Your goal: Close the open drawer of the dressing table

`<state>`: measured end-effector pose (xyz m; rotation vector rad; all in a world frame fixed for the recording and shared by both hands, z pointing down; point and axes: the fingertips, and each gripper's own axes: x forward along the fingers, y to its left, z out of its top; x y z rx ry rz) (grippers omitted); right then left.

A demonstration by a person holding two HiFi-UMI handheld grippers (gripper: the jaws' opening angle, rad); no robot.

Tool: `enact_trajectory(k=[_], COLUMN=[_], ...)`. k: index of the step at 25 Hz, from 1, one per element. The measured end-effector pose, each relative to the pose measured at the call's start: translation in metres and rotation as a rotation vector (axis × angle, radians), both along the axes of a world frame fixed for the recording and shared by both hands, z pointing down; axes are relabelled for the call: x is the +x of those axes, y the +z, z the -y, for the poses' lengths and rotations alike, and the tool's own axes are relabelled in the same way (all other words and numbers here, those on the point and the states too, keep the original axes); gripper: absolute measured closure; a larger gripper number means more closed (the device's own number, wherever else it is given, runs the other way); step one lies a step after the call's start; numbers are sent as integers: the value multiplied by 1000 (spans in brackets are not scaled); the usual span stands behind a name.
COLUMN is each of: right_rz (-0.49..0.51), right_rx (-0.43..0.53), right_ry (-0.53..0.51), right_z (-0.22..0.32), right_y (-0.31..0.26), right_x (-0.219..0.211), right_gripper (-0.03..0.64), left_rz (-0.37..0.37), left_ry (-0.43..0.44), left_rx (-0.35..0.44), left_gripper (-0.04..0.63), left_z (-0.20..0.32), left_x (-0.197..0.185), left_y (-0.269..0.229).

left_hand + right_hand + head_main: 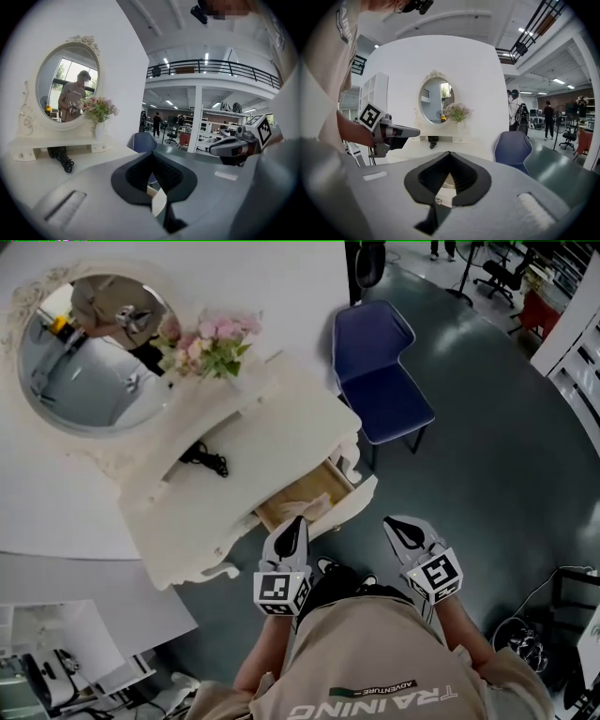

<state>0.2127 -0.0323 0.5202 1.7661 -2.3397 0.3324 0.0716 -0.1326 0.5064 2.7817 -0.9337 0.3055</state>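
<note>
My left gripper (294,524) and right gripper (403,526) hang nearest, each jaw pair closed with nothing between. Just beyond the left gripper, the drawer (300,500) stands pulled out of the dressing table (272,437).

White wall (300,277), dark floor (487,427) — blue chair (384,390)

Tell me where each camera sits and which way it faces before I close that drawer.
Head view: on the person's head, looking steeply down on the dressing table and its open drawer; shirt, left tongs and right tongs show.
Left gripper view: rides the left tongs, facing mirror and flowers; right tongs at right.
Right gripper view: rides the right tongs, facing the table front; left tongs at left.
Shared: both gripper views catch the mirror and blue chair.
</note>
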Motion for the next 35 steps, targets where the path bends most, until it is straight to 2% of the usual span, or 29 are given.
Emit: enact_trajectory(k=[9,13,18,24,27,29,32,35], right_rz=[-42,-41,2,-95,-101,-102,-108,-122], right_rx=[-9,-24,-66,-91,-118,-158,-237,-306], right_ry=[-93,-136,-193,-310,-331,-333,-333,-351], right_z=[57,79,103,121,127,130,131,129], right_y=[-11,-9,3,13,23,39,70,95], right_x=[-28,-40,-64,-91,-87,-79,-67,-59], right_gripper=[614,614,614,614,614,615,614,614], left_rz=[-32,-47,-33,-22,-24,5,93,92], left_ry=[-66,-128,-214,-322,-355,-358,-339,-335], left_rx=[8,-4,-31,-68,-64,-55,-29,-71], left_gripper=[577,577,577,577,577,577,577,577], left_z=[23,28,28,29,32,31,27,26], left_x=[-31,-49,-86,-114,-116,-114,-107,-97], left_y=[-9,-3,10,22,15,15,20,23])
